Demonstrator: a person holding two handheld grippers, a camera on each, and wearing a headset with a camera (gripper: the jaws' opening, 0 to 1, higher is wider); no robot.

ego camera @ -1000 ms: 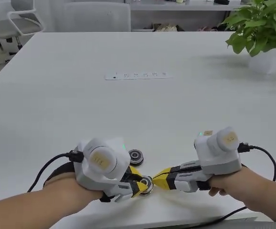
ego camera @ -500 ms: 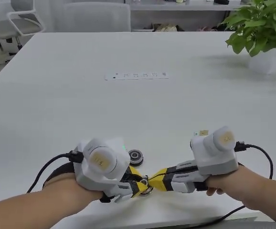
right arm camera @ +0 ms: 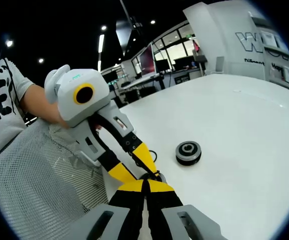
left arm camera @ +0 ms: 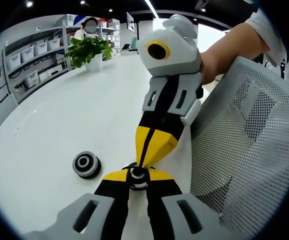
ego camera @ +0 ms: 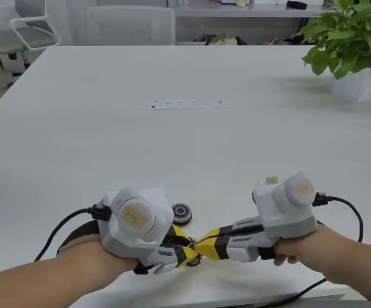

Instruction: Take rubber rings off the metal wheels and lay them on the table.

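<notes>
Since a second before, the right gripper had slid in toward the left gripper. Their yellow tips now met just on the person's side of the loose black-ringed metal wheel, which lay flat on the white table.

In the left gripper view, the left gripper's jaws were clamped from both sides on a second small silver metal wheel, close beside the loose wheel. The yellow tips covered most of its rim, so only the hub and a dark band around it could be made out. Whether it rested on the table or hung just above could not be told.

The right gripper's jaws were drawn together into a single wedge, with the point touching the held wheel's edge. Whether they pinched any rubber there was hidden.

From the head view the held wheel was almost lost under the meeting tips, and the bottom edge cut off the person's forearms.

Well beyond the loose wheel lay a flat white power strip. Further off stood a leafy green potted plant, cropped by the frame's right side. A grey mesh chair back rose on the person's side of the loose wheel.
</notes>
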